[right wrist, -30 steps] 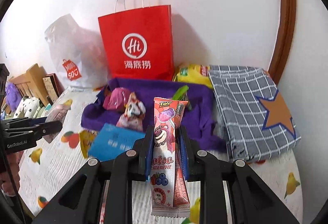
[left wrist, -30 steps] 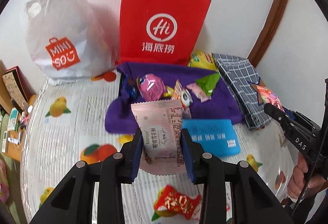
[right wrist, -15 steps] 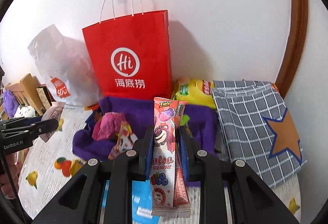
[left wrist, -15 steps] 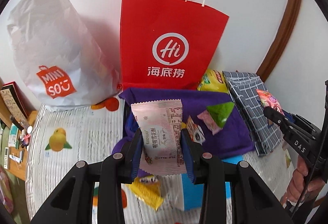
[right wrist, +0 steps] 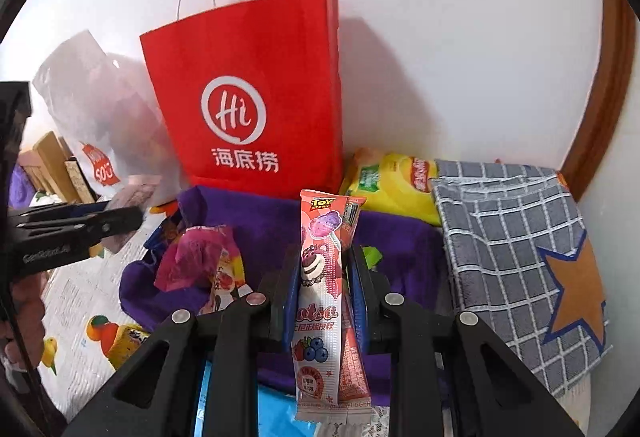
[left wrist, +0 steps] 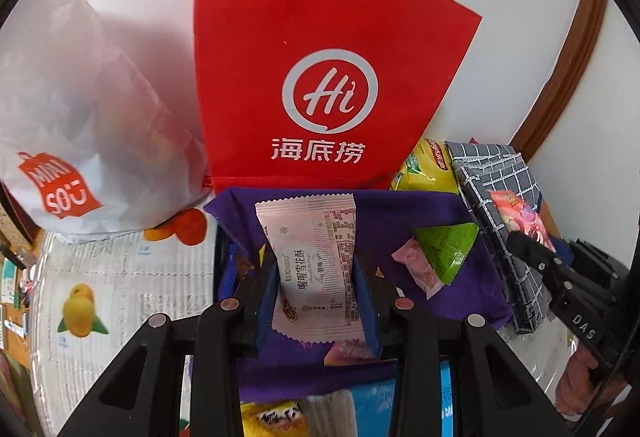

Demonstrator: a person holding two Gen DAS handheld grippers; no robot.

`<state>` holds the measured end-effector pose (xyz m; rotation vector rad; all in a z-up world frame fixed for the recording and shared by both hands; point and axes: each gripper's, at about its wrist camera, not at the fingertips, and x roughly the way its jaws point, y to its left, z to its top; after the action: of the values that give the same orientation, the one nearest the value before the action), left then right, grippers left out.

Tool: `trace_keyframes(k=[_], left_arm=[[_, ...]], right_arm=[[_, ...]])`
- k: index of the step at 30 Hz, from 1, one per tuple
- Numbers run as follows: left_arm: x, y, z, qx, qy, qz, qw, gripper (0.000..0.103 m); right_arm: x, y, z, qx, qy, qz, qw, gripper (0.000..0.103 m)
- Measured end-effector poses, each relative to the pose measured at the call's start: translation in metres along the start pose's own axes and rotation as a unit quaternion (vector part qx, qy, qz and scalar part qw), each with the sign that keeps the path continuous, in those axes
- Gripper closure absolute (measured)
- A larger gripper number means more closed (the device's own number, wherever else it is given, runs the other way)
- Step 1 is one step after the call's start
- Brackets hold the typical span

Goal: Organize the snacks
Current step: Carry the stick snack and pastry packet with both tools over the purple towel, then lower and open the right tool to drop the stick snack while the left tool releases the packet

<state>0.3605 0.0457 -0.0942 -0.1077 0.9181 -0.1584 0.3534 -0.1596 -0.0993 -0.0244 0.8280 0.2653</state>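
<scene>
The fingers of the left gripper are closed partway, as wide as the pale pink rectangular foil snack packet pinched between their blue pads; the packet stands upright, its top edge rising above the fingertips. Ahead of and below these fingers lies a crumpled purple cloth carrying a green triangular wrapped sweet and a small pink wrapped sweet, both right of the fingers. Beyond the cloth stands a red paper carrier bag with white string handles; left of it slumps a white plastic shopping bag with an orange logo. The left gripper is held level over the near edge of the cloth, pointing at the red bag.

The fingers of the right gripper are nearly together, clamped on a long pink stick-shaped snack pouch with a bear print, which stands upright and hangs below the pads as well. Just ahead lies the same purple cloth, with a crumpled magenta wrapper to the left of the fingers. To the right sit a folded grey checked cloth with an orange star and, behind it, a yellow crisp bag. The bench under everything is covered with a fruit-printed sheet. The right gripper also points at the red bag, alongside the left one.
</scene>
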Motion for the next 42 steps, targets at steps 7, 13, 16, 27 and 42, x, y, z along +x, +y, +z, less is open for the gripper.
trace_keyframes(k=[7,13,16,27,42], left_arm=[[0.017,0.006,-0.003,0.006,0.012,0.007,0.9999,0.069],[0.027,0.017,-0.005,-0.009,0.025,0.004,0.9996,0.069],[0.033,0.018,-0.006,-0.009,0.032,0.006,0.9994,0.069],[0.047,0.016,-0.009,-0.007,0.049,0.012,0.9987,0.069],[0.057,0.008,-0.013,0.008,0.066,0.008,0.9977,0.069]], right_arm=[[0.012,0.004,0.008,0.004,-0.002,0.033,0.999,0.08],[0.035,0.011,-0.001,-0.019,0.028,0.022,0.999,0.08],[0.04,0.011,-0.002,-0.021,0.033,0.02,0.999,0.08],[0.054,0.006,-0.007,-0.024,0.055,0.016,0.998,0.079],[0.068,0.005,-0.012,-0.03,0.079,0.009,0.996,0.078]])
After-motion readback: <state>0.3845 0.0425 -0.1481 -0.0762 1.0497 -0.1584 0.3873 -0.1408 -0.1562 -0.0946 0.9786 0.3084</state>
